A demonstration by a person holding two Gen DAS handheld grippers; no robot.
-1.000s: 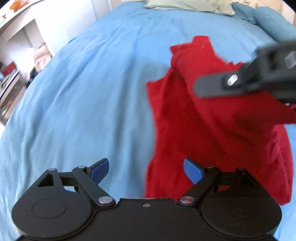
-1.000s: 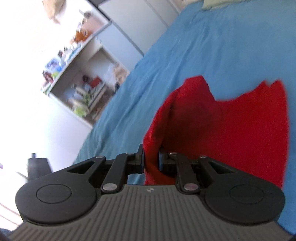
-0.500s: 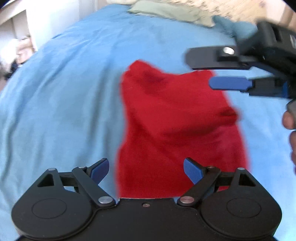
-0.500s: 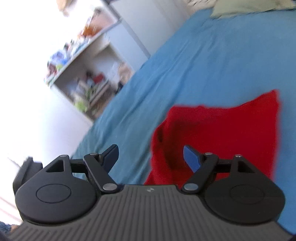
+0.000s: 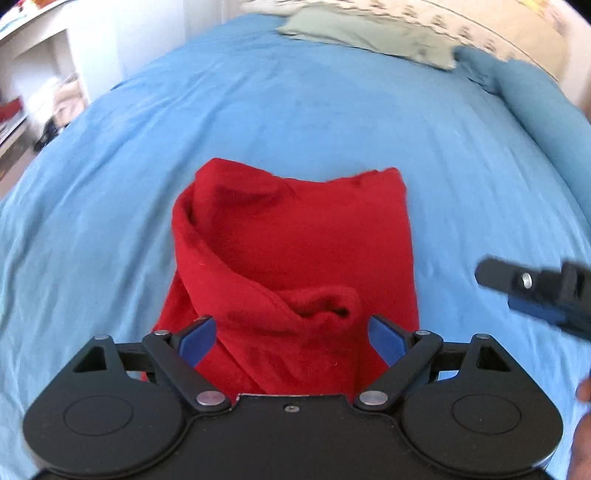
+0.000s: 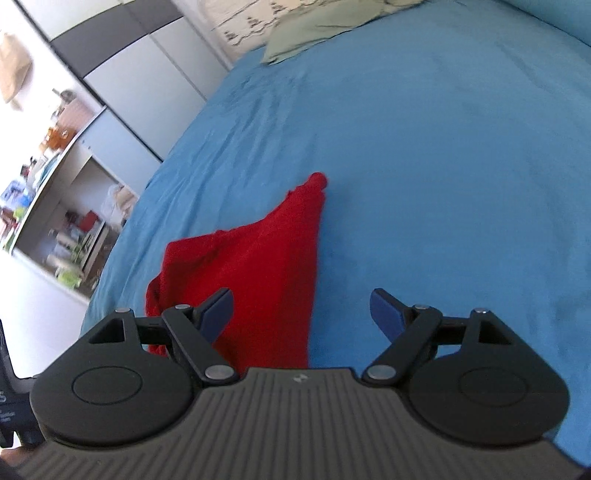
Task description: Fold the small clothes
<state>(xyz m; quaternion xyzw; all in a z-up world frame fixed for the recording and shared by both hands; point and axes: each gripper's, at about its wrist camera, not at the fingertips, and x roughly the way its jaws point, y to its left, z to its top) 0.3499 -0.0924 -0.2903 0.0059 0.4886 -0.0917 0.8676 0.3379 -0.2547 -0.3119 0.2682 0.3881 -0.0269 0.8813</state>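
A red garment (image 5: pixel 295 258) was seen lying on the blue bedsheet (image 5: pixel 258 110), roughly folded into a narrow shape, with a thick rolled fold running diagonally across its near part and a small bunched ridge close to the near end. In the right wrist view the same red garment (image 6: pixel 258 266) was shown as a tapering shape on the sheet, ending in a point at its far corner.

The left gripper (image 5: pixel 291 338) was held above the near end of the garment, its jaws spread wide, with nothing pinched; the cloth was seen below the gap, not pressed by the blue pads (image 5: pixel 197 339). The right gripper (image 6: pixel 303 314) was likewise held with jaws spread wide and empty, over the right edge of the garment and the bare sheet beside it.

A pale green pillow (image 5: pixel 362 33) was seen at the far end of the bed, and cluttered shelves (image 6: pixel 62 229) beside the bed.
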